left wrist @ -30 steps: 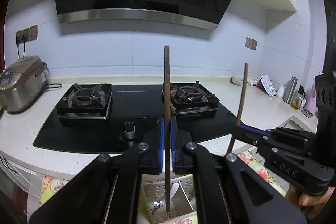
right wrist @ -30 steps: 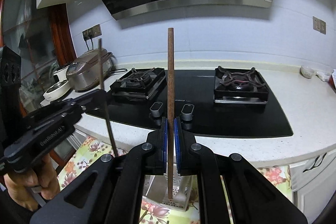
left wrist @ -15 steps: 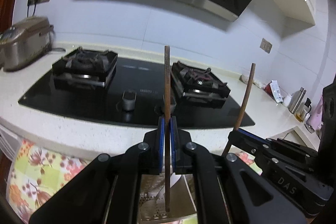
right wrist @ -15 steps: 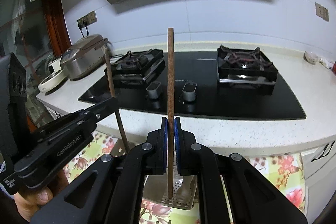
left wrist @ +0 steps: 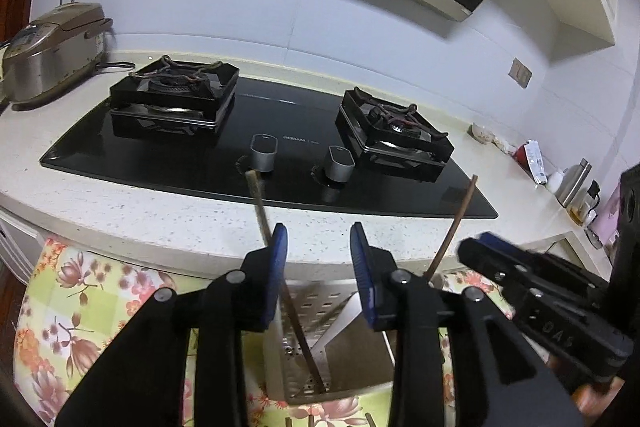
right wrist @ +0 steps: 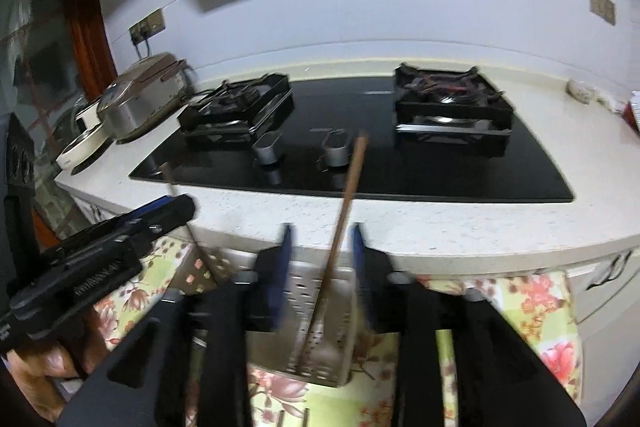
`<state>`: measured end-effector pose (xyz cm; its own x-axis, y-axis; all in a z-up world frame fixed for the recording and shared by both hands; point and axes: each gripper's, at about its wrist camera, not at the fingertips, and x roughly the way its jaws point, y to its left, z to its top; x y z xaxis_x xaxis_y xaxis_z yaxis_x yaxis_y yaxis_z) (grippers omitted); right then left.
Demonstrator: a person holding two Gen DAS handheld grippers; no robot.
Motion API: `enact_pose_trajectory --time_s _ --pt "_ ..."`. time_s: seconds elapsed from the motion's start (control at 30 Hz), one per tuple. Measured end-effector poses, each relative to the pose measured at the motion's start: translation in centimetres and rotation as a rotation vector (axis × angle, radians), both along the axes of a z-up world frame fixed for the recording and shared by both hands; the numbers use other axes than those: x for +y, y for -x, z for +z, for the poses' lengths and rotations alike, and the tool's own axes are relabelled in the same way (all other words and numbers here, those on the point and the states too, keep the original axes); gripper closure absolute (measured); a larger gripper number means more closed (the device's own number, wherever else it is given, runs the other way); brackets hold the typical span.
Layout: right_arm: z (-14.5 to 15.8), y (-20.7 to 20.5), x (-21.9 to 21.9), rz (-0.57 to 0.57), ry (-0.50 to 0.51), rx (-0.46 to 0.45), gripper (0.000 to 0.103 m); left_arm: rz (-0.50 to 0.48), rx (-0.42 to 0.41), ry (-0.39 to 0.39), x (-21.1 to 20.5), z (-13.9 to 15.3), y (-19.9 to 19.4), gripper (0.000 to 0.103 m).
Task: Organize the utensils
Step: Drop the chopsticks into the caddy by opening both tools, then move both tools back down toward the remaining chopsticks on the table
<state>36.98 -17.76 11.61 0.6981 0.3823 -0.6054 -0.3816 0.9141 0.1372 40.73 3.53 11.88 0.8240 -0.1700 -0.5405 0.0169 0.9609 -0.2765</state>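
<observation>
My left gripper [left wrist: 320,263] hangs over a perforated metal utensil holder [left wrist: 360,375], its jaws opening. A brown chopstick [left wrist: 262,219] stands loose between them, tip in the holder, leaning left against the left pad without being pinched. A white spoon [left wrist: 344,315] lies inside too. My right gripper [right wrist: 320,255] is above the same holder [right wrist: 344,291], jaws opening, and its chopstick [right wrist: 344,207] stands free in the gap, tilted right. Each view shows the other gripper at its edge: the right gripper [left wrist: 476,247] and the left gripper [right wrist: 176,211].
The holder sits on a floral cloth [left wrist: 80,307] below the white countertop edge [left wrist: 160,223]. Behind are a black gas hob [left wrist: 280,131] with two knobs, a rice cooker [left wrist: 52,51] at the left, and a steel bottle [left wrist: 576,183] at the right.
Both grippers came down over the holder and their jaws parted. The two chopsticks, held upright before, slid down into the holder and now lean freely.
</observation>
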Motion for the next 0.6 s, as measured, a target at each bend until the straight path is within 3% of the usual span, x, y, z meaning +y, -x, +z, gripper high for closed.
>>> enact_pose_trajectory --time_s 0.07,0.27,0.43,0.53,0.6 --pt "0.5 1.1 -1.3 -0.029 0.008 -0.038 0.052 0.008 -0.009 0.007 0.5 0.3 0.8 0.062" --pt "0.6 5.5 -5.6 -0.122 0.011 -0.09 0.032 0.072 -0.042 0.027 3.2 0.6 5.8 0.062" --pt "-3.4 9.7 -7.3 -0.128 0.019 -0.027 0.03 0.037 0.007 0.0 3.6 -2.0 10.8 0.062" --pt "-6.9 12.0 -7.3 -0.126 0.04 0.04 0.02 0.018 0.074 -0.038 3.3 -5.5 14.2 0.062" --pt "-9.4 13.5 -6.6 -0.091 0.081 0.087 0.019 0.001 0.132 -0.064 2.9 -7.9 15.7 0.062"
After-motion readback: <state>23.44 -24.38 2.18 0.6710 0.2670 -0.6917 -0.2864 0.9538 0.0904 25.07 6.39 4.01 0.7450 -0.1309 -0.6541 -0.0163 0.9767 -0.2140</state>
